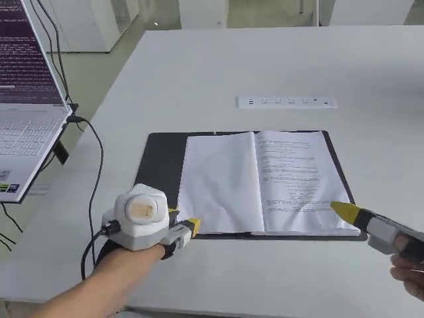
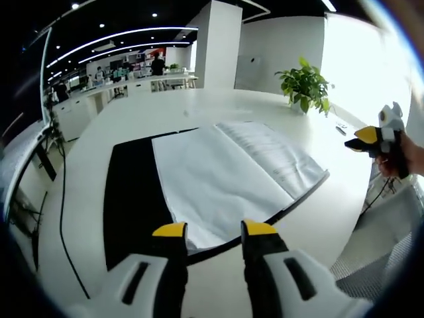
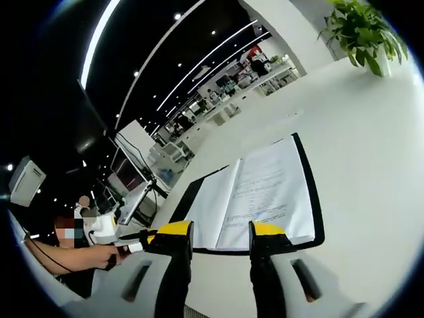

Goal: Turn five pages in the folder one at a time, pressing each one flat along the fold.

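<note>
In the head view the folder (image 1: 162, 165) lies open at the centre of the white table (image 1: 265, 59). Its left page (image 1: 218, 182) is blank and its right page (image 1: 295, 179) is printed. The left gripper (image 1: 189, 227) sits at 7 o'clock, its yellow tips just beside the folder's near left corner. The right gripper (image 1: 346, 212) comes in from 4 o'clock, with its tip over the near right corner of the printed page (contact cannot be told). A laptop (image 1: 26, 119) stands at 10 o'clock, and a power strip (image 1: 287, 102) lies at 12 o'clock beyond the folder.

In the left gripper view this gripper's jaws stand apart with nothing between them. The folder spreads from the centre toward 2 o'clock, its near edge just past the tips. The right gripper hangs at 3 o'clock, clear of the table, and a potted plant (image 2: 305, 85) stands at 1 o'clock.

In the right gripper view the jaws are likewise parted and bare. The folder lies just above them, running toward 1 o'clock, and the left gripper shows at 8 o'clock.
</note>
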{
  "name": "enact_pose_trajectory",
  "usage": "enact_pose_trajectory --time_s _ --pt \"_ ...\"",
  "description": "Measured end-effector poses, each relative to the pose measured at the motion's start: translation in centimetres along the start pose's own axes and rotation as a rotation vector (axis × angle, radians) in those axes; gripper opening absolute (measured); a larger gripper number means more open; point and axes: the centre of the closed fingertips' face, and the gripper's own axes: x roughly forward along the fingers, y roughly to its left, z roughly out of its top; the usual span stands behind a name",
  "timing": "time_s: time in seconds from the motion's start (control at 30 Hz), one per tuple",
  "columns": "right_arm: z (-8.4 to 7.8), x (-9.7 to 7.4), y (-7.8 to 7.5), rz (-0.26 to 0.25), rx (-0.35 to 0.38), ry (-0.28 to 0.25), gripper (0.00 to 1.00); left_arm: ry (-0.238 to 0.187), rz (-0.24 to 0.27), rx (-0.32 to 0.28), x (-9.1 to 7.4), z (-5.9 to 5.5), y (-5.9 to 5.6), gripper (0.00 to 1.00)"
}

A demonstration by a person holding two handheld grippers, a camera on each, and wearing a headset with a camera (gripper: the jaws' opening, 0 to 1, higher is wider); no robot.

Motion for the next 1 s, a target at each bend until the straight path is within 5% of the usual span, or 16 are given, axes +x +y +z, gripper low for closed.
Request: enact_pose_trajectory --time_s 0.2,0.37,0.63,1.0 --pt "0.0 -1.9 -0.5 -0.062 -0.073 -0.021 0.45 -0.043 0.019 0.01 -3.1 1.7 -0.1 0.43" --pt "-0.2 -2.7 -0.6 -0.094 -0.144 -0.01 0.54 -0.049 0.026 0.008 -4.8 2.0 0.0 0.47" --pt "0.6 -3.7 -1.0 -0.131 -0.201 -0.03 0.58 -0.052 0.063 0.012 -7.2 2.1 -0.1 0.61" --pt "-0.4 -3.5 -2.3 -0.176 -0.247 -0.004 0.56 -0.063 0.066 0.019 -8.6 2.4 -1.1 0.63"
